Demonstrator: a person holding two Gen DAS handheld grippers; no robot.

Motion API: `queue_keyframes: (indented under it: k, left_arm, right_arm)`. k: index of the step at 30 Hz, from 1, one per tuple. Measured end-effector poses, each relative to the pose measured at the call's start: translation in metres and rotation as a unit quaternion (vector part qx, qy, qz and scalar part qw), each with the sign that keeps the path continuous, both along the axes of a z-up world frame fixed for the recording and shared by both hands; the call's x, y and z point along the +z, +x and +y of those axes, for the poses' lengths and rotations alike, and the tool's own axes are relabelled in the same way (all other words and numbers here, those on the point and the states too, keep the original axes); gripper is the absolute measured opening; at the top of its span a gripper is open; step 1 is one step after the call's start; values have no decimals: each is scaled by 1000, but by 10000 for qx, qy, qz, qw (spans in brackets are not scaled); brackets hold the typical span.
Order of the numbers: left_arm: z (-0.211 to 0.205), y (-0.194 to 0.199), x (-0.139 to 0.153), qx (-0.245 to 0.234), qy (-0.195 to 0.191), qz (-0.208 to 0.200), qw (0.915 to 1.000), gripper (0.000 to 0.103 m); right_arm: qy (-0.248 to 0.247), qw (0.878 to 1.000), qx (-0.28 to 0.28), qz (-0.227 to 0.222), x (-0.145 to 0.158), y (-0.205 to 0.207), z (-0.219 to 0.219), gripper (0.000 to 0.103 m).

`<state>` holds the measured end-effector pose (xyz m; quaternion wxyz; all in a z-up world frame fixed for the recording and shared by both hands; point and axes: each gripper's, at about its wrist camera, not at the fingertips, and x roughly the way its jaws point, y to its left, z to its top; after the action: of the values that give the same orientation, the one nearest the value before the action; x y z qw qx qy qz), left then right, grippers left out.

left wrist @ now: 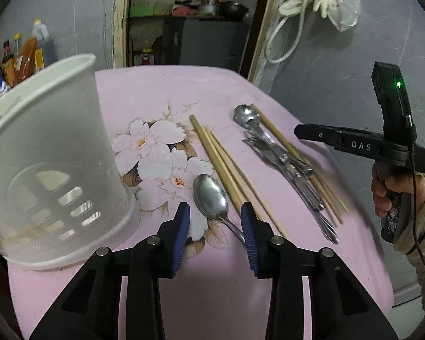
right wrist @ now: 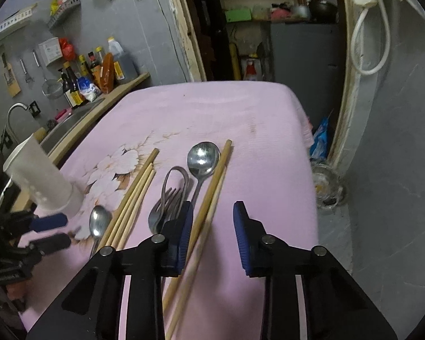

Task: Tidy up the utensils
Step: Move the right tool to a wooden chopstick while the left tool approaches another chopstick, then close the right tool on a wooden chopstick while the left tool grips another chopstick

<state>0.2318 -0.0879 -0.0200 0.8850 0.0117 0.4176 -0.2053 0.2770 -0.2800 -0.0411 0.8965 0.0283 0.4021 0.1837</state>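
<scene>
Centre frame on the pink flowered cloth (left wrist: 161, 90) lie two steel spoons (left wrist: 211, 195), about five bamboo chopsticks (left wrist: 215, 153) and several forks (right wrist: 167, 201). One white plastic holder (left wrist: 51, 153) stands left. The left gripper (left wrist: 215, 212) and right gripper (right wrist: 212, 212) are each partly apart, gripping nothing.

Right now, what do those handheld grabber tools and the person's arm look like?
Each tool is matte black plastic with angular, hollowed arms joined by round silver pins. The left gripper and right gripper both end in ribbed dark-blue pads. Seen from the side, the right tool carries white "DAS" lettering, a small green light and a thin black cable. The sleeve is fuzzy and cream-coloured.
</scene>
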Motion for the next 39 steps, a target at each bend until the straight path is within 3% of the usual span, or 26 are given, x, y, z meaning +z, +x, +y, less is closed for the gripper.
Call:
queue_keyframes:
  k: [4,16,18,19,22,25,32,39]
  left_arm:
    - [1,13,-5,88,22,52,9999,31]
    - [10,18,-18,209,-141,326,9992,31]
    - [11,20,-19,210,-180,333,9991,31]
    - [8,22,-19,212,-196,333,9990,29]
    - [10,27,-20,243,-233,361,9988,10]
    - [13,27,-22,252,-378,424,9981,2]
    - [15,19,-18,134,-586,346,9976,0]
    - [15,1,-4,120,-638,-73,9979,0]
  right_arm:
    - [-56,9998,88,157,-5,19,7,19]
    - [-321,9975,-26,636,-15,68,20,19]
    - [-337,9971,-39,687,-17,71,22,13]
    - [-373,9970,-68,677,-17,71,23,11]
    - [-308,9975,-75,625,-15,67,20,10]
    - [-217,9981,-90,571,-12,62,18,8]
    - [308,9989,-173,319,6,42,5,7]
    - [879,9959,-109,-199,25,12,0,6]
